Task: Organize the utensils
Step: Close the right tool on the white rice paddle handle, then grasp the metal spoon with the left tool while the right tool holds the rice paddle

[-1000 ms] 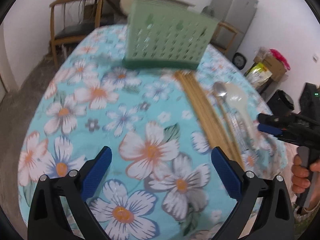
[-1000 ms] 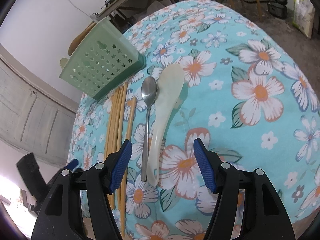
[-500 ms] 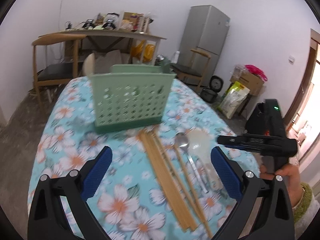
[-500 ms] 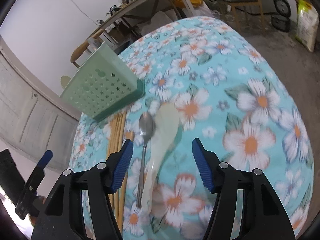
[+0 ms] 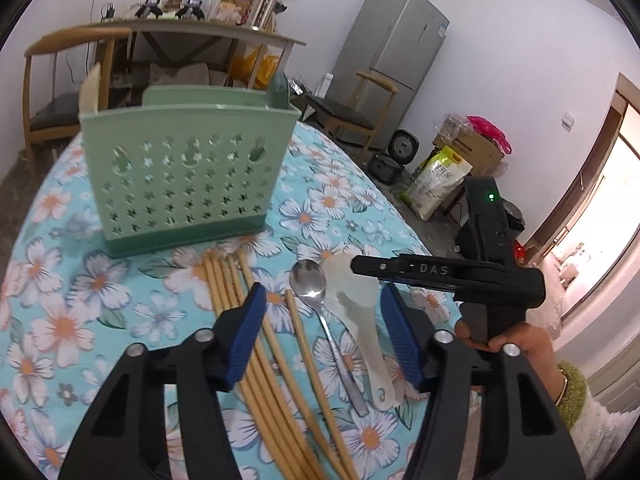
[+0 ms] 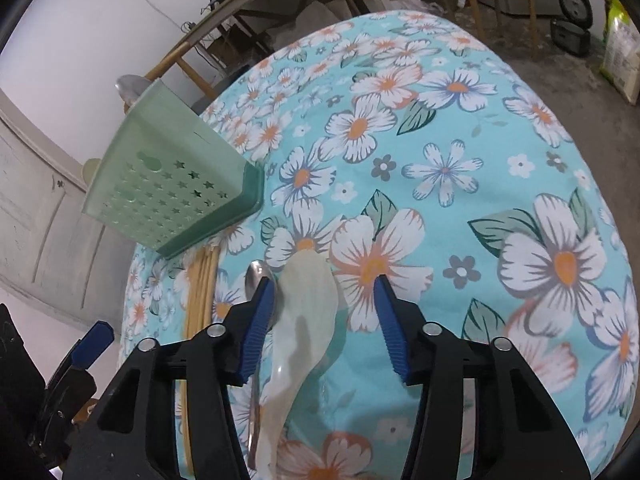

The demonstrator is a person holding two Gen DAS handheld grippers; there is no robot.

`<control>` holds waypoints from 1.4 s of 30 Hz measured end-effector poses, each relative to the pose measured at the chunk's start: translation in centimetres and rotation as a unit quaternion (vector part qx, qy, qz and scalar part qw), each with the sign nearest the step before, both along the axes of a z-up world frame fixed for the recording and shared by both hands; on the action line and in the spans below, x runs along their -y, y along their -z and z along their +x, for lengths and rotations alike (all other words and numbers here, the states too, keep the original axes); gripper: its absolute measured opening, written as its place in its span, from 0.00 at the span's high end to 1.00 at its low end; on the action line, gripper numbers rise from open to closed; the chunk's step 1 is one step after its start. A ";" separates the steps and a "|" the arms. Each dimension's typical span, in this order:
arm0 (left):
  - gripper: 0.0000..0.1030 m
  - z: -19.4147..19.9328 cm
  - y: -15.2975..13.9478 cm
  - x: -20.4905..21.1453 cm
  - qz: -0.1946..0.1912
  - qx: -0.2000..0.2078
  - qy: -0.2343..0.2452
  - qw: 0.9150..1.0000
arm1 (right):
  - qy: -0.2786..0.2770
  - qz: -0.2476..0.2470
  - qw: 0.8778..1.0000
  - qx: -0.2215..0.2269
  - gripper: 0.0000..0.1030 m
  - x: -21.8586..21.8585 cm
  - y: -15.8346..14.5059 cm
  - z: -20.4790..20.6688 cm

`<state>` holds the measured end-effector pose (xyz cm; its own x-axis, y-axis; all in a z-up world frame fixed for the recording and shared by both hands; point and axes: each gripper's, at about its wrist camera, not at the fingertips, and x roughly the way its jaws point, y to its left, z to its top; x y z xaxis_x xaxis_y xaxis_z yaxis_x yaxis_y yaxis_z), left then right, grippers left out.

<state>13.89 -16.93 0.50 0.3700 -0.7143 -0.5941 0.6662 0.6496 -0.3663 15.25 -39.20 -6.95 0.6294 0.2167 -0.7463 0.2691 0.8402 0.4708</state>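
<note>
A green perforated utensil holder stands upright on the floral table; it also shows in the right wrist view. In front of it lie several wooden chopsticks, a metal spoon and a translucent white rice paddle. My left gripper is open above the chopsticks and spoon. My right gripper is open, straddling the rice paddle, with the spoon by its left finger. Nothing is held.
The table has a blue floral cloth. Wooden chairs, a cluttered side table, a fridge and bags on the floor stand beyond it. The right hand-held gripper crosses the left view.
The left gripper has come lower and closer over the chopsticks and spoon, with its fingers narrower. The right gripper has moved forward and down so that the paddle lies between its fingers.
</note>
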 end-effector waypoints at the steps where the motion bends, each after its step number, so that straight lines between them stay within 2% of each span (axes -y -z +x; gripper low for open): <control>1: 0.50 0.1 0.3 0.3 -0.001 -0.006 0.001 1.000 | -0.001 0.001 1.000 -0.002 0.60 0.1 0.2 0.1; 10: 0.68 1.0 2.3 1.9 -0.001 -0.041 0.015 0.999 | -0.012 0.011 1.000 -0.001 0.80 0.4 1.0 0.8; 13: 0.70 1.1 2.6 2.0 -0.001 -0.047 0.015 0.999 | -0.016 0.013 1.000 0.000 0.89 0.2 1.2 1.1; 18: 0.71 1.1 2.7 1.8 0.005 -0.044 0.012 0.999 | -0.018 0.010 1.000 0.007 0.96 0.2 1.0 1.1; 38: 0.71 0.1 1.8 2.0 0.025 -0.022 0.007 0.999 | 0.008 -0.024 0.999 0.029 0.98 3.2 -0.9 -3.5; 42: 0.71 0.4 1.4 2.5 0.038 -0.017 0.019 0.999 | 0.008 -0.025 0.999 0.026 0.98 3.2 -0.7 -3.5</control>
<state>14.34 -19.42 -0.90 0.3216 -0.6799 -0.6590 0.6794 0.6505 -0.3396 11.76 -42.39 -6.20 0.6707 0.1703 -0.7219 0.2587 0.8585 0.4428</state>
